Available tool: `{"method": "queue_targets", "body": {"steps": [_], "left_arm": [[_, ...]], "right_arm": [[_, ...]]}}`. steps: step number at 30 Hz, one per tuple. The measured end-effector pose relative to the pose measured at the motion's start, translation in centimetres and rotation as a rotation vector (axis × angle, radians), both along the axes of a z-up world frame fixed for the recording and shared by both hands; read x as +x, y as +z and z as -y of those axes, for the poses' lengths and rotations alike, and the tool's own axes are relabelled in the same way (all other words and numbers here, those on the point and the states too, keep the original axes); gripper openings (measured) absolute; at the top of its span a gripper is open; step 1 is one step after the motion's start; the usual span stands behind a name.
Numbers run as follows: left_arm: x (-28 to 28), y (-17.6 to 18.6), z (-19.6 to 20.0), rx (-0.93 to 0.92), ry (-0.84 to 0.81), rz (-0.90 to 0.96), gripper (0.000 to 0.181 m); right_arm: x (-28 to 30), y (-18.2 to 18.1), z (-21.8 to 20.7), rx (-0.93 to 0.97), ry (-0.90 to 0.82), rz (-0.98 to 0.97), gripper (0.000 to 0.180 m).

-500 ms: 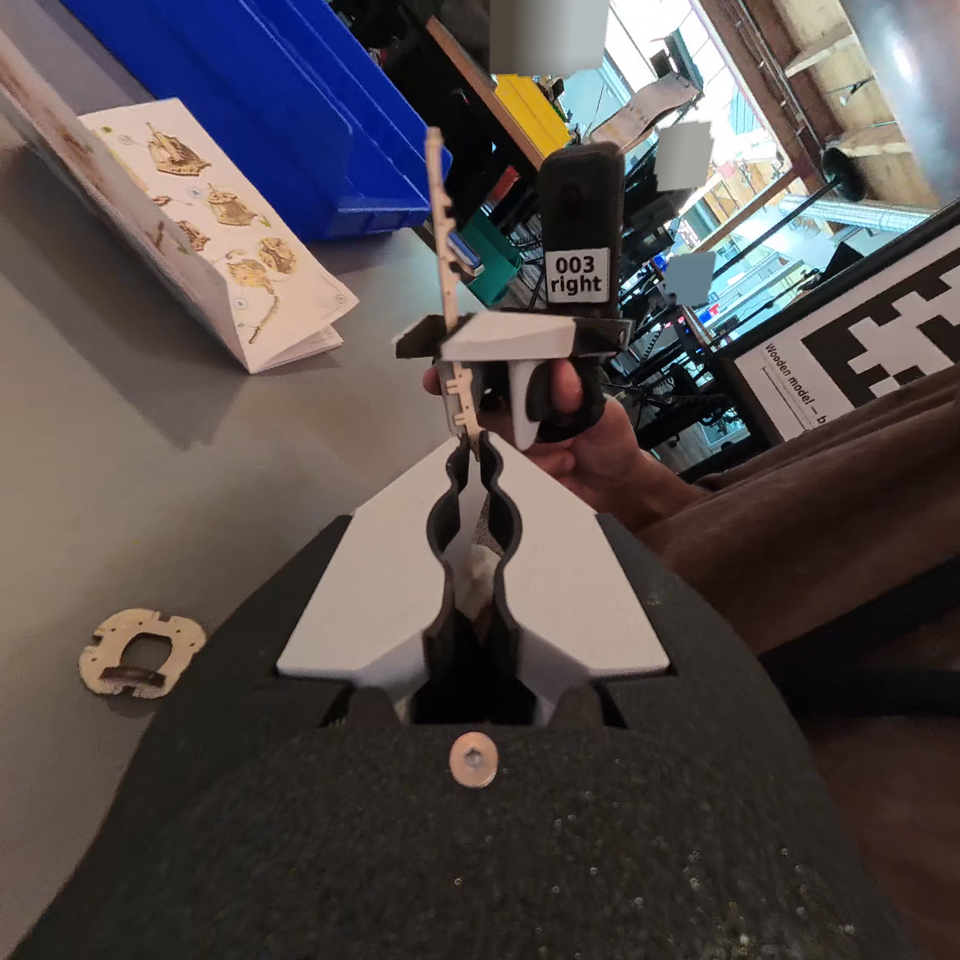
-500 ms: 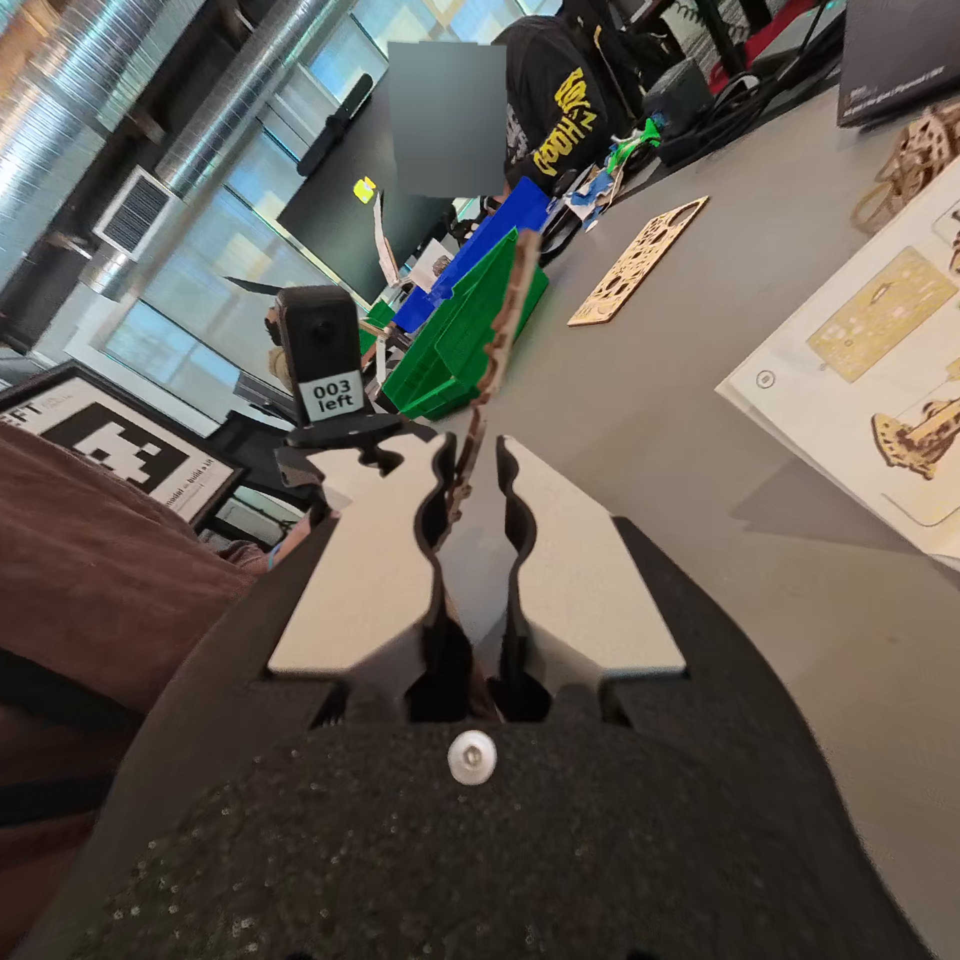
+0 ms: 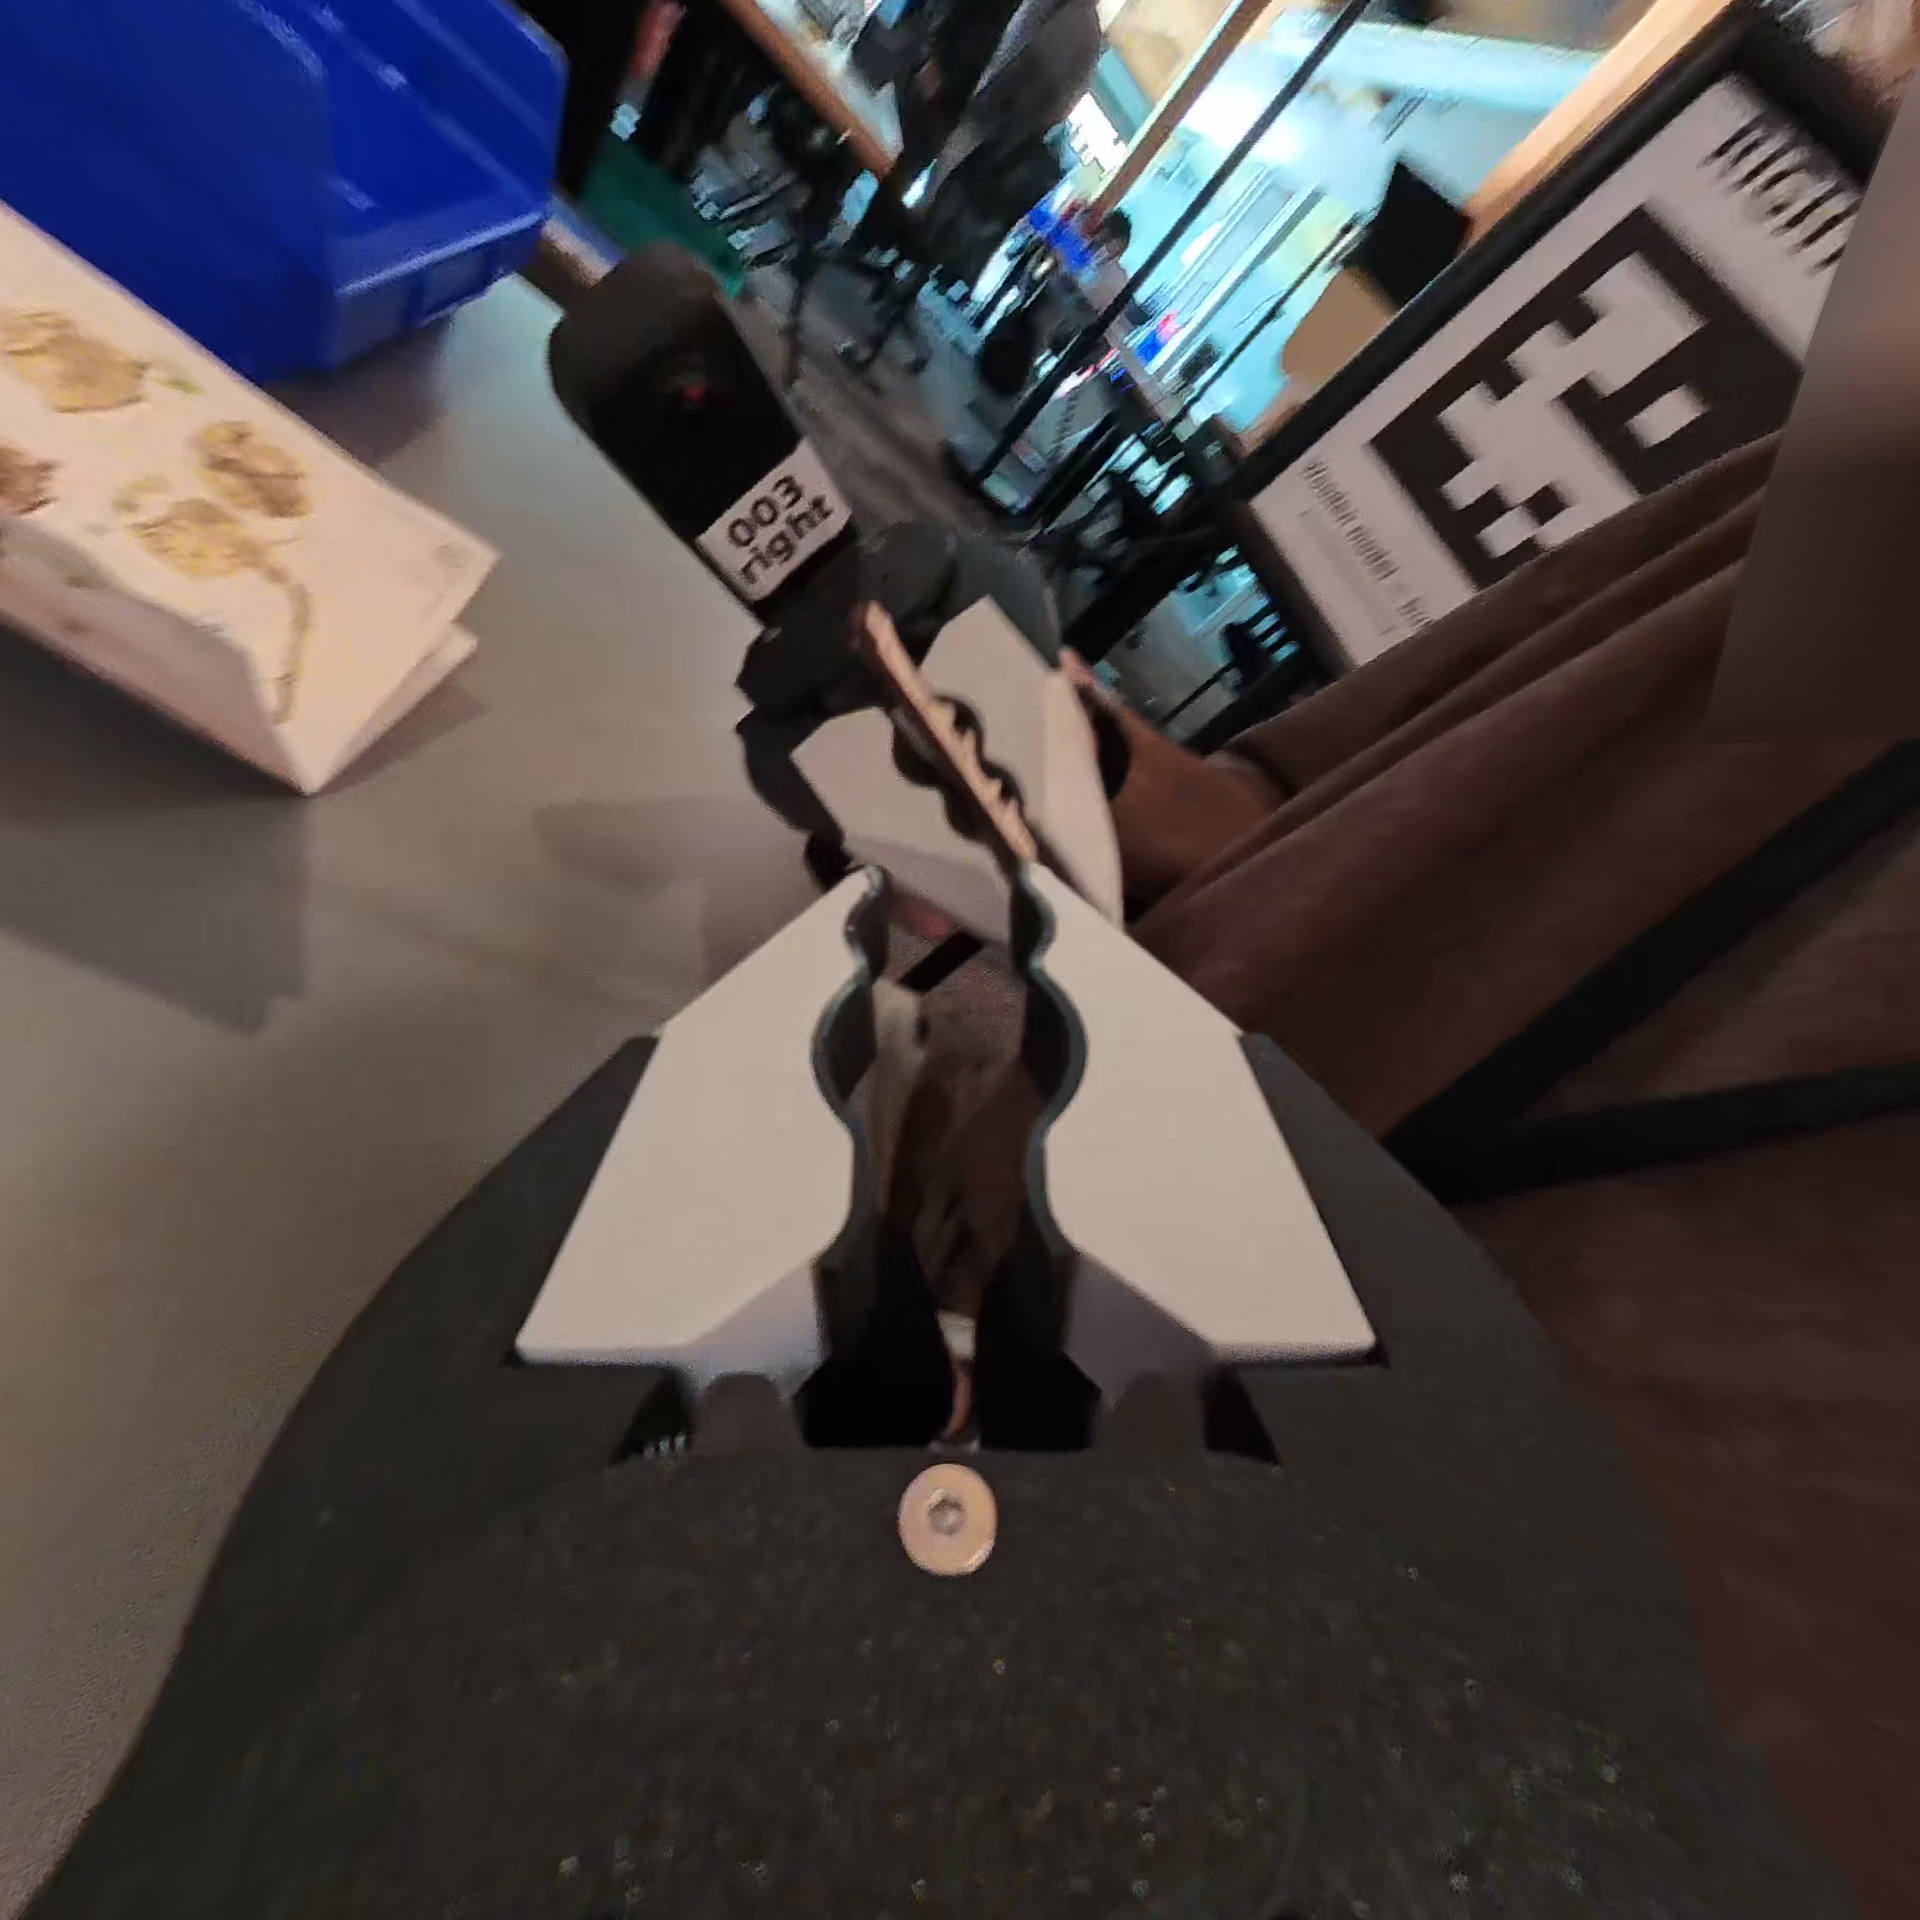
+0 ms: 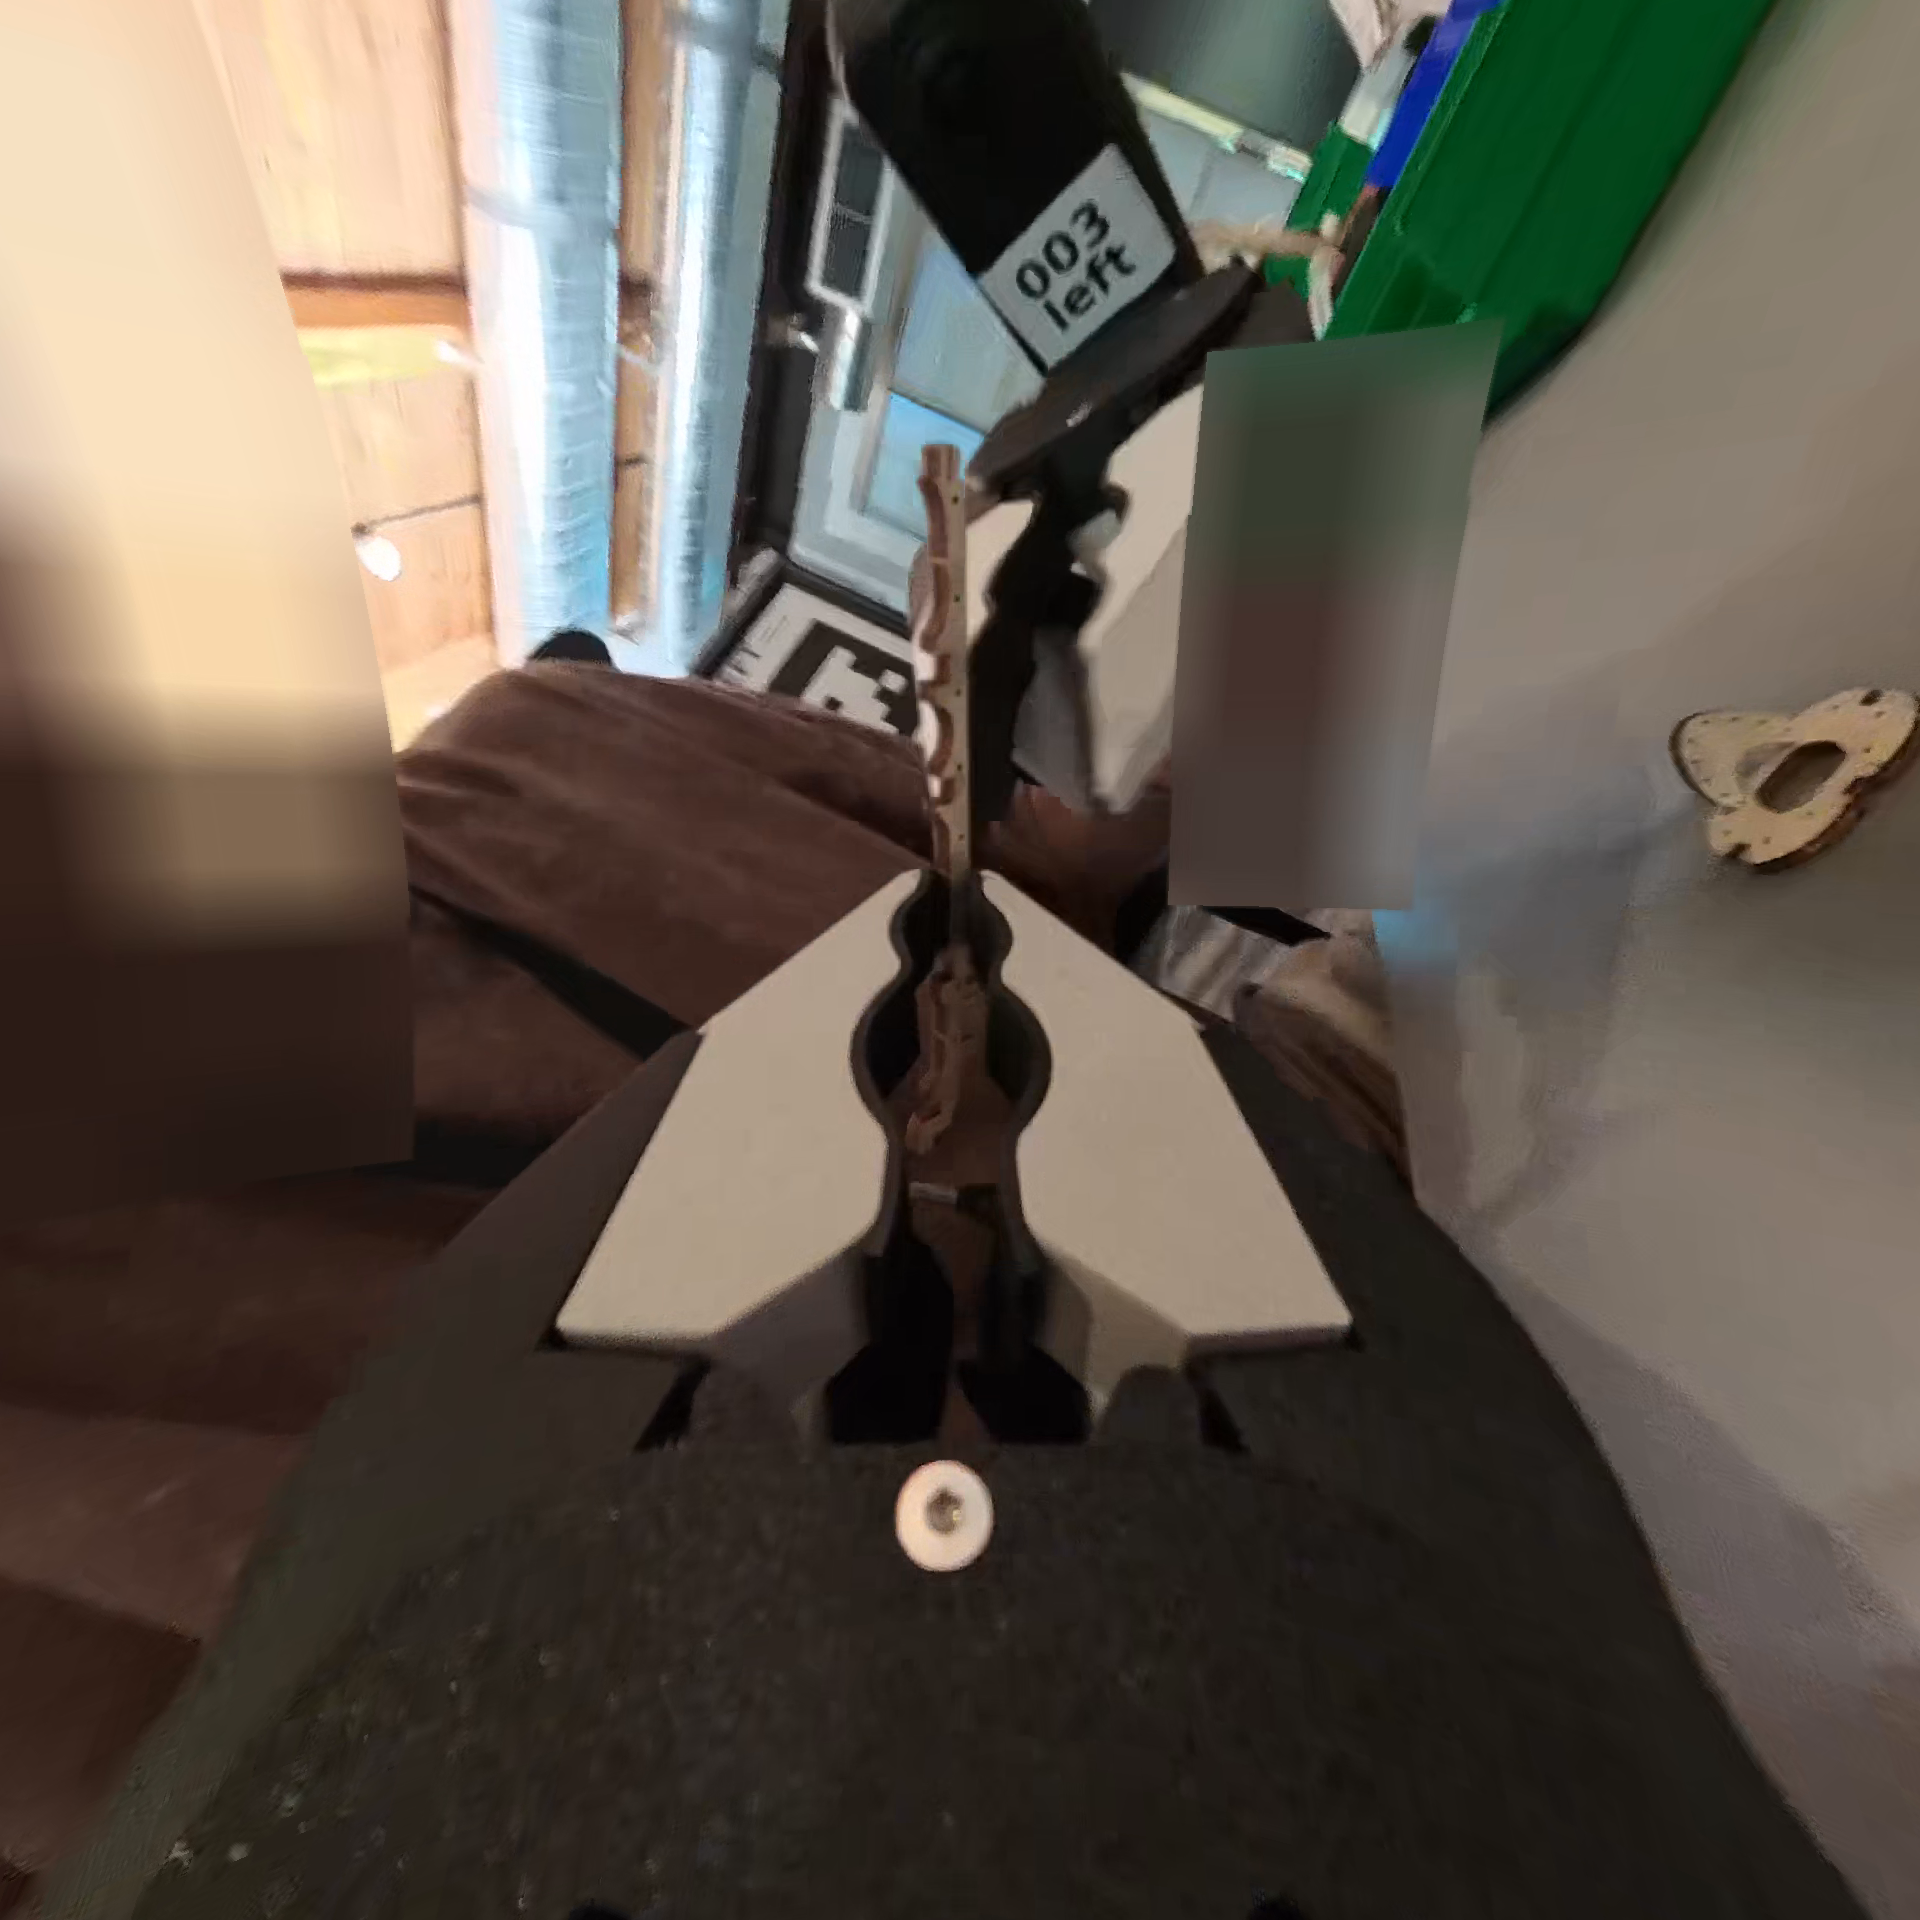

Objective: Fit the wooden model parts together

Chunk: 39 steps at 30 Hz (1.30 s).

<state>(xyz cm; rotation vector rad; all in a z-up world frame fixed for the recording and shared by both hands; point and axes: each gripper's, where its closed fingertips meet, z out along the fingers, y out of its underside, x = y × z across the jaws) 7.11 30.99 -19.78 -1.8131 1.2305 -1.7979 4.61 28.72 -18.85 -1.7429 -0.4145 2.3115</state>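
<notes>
Grey table (image 3: 312, 1039): right gripper (image 4: 951, 894) is clamping a thin wooden strip (image 4: 945, 665).
Left gripper (image 3: 951, 914) is gaping empty; next it needs the ring part (image 4: 1792, 774) near the table edge.

A workshop or lab: a grey desk (image 3: 312, 1039) carries blue storage bins (image 3: 260, 156) and green bins (image 4: 1558, 156), beside exposed metal ducting (image 4: 582, 312) and cluttered workbenches (image 3: 1039, 312) behind.

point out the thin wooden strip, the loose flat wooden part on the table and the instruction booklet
thin wooden strip (image 4: 948, 665), right wrist view, mid-length of its edge
loose flat wooden part (image 4: 1704, 774), right wrist view, its pale rim
instruction booklet (image 3: 208, 540), left wrist view, top page
</notes>
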Motion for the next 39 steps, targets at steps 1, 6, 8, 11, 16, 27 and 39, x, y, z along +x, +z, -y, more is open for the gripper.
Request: {"method": "queue_targets", "body": {"steps": [1,6,8,11,16,27,39], "left_arm": [[0.1,0.5,0.3,-0.028,-0.007,0.032,0.013],[-0.6,1.6,0.1,-0.140,-0.007,0.095,0.013],[-0.7,2.0,0.0,-0.191,-0.004,0.126,0.014],[-0.3,2.3,0.2,-0.265,-0.008,0.158,0.014],[-0.2,2.2,-0.2,-0.317,0.028,0.183,0.003],[-4.5,1.1,-8.0,-0.646,0.480,0.434,0.000],[-5.4,0.5,-9.8,-0.791,0.577,0.557,0.000]], "right_arm": [[-0.2,-0.1,0.2,0.026,-0.001,0.020,0.004],[0.2,0.9,0.3,-0.001,0.020,-0.053,0.004],[-0.3,-0.1,0.8,0.015,0.045,0.013,0.004],[-0.9,0.2,1.4,0.021,0.071,0.002,0.004],[-1.0,-0.4,1.3,0.034,0.056,0.055,0.004],[4.2,-1.1,-7.4,0.193,-0.609,0.260,0.026],[0.2,-1.0,-6.3,0.577,-0.727,0.543,0.028]]}}
